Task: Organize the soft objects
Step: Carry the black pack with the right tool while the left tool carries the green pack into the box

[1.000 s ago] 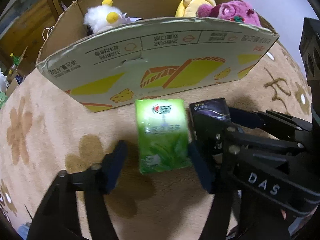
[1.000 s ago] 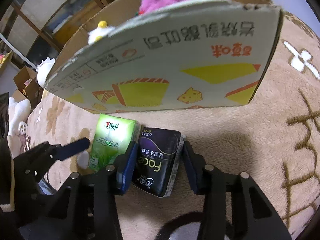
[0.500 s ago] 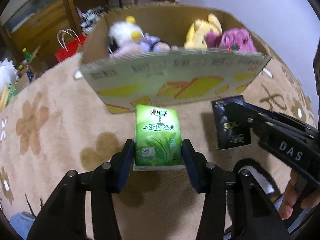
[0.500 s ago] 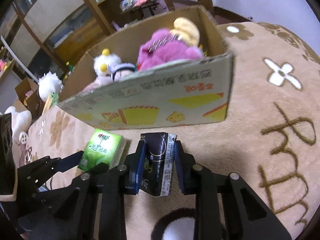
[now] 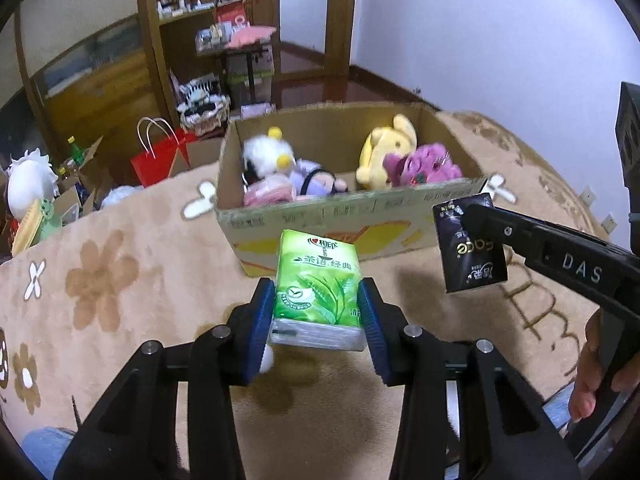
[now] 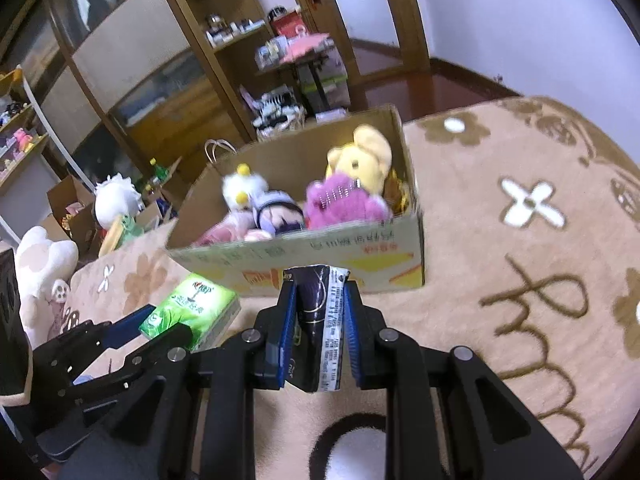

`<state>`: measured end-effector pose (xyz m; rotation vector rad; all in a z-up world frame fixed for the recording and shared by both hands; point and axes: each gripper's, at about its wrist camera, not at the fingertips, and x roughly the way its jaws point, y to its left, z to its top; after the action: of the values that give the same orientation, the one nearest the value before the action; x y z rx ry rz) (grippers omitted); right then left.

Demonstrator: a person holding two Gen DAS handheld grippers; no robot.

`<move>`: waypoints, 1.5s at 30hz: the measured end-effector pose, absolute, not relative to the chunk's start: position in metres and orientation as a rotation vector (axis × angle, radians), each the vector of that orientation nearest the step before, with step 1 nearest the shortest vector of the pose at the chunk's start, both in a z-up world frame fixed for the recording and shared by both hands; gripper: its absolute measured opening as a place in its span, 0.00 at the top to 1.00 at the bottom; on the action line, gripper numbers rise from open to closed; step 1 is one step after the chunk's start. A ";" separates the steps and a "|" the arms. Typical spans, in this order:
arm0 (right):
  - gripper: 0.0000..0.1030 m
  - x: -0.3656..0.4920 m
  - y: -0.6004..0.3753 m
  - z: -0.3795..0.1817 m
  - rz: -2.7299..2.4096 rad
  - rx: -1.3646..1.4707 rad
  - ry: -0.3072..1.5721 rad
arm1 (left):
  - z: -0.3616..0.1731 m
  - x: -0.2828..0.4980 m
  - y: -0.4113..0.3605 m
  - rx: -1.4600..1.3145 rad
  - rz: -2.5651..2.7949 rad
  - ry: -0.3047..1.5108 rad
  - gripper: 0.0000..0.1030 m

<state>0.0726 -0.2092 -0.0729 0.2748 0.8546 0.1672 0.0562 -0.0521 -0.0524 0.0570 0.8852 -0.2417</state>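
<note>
1. Both tissue packs were off the flower-patterned carpet (image 5: 120,280) and hung in front of the cardboard box (image 5: 320,216), on its near side, below its rim.
2. Left tool (image 5: 318,312): its jaws were closing, the pads pressed on the sides of the green tissue pack (image 5: 316,288), which sat upright between them.
3. Right tool (image 6: 320,332): squeezed to its narrowest on the black tissue pack (image 6: 318,320), which was pinched thin between the pads. From the left wrist it showed to the right of the box front.
4. Against the frame one second earlier: both packs then stood side by side on the carpet against the box wall, jaws wider around them. Since then both were gripped and lifted, and the box interior came into view.
5. Box already held plush toys: a white one (image 5: 266,156), a yellow one (image 5: 384,148), a pink one (image 5: 420,164).
6. Judgement: pick-up done; carrying both packs over the rim and releasing remained.
</note>
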 end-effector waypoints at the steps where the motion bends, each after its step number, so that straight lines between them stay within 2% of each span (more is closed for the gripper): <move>1: 0.77 0.071 -0.210 -0.067 0.168 0.274 0.836 | -0.046 0.054 -0.049 0.043 -0.245 0.865 0.60; 10: 0.77 0.068 -0.214 -0.037 0.172 0.258 0.747 | -0.002 0.054 -0.031 0.002 -0.227 0.702 0.60; 21: 0.77 0.082 -0.216 -0.029 0.164 0.241 0.669 | 0.014 0.089 -0.049 0.103 -0.223 0.598 0.60; 45: 0.76 0.126 -0.199 -0.033 0.206 0.189 0.595 | -0.018 0.144 -0.047 0.074 -0.206 0.665 0.59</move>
<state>0.1260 -0.1986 -0.0331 0.1888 0.5947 0.2057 0.1440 -0.0467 -0.0177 0.0737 0.6655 -0.2062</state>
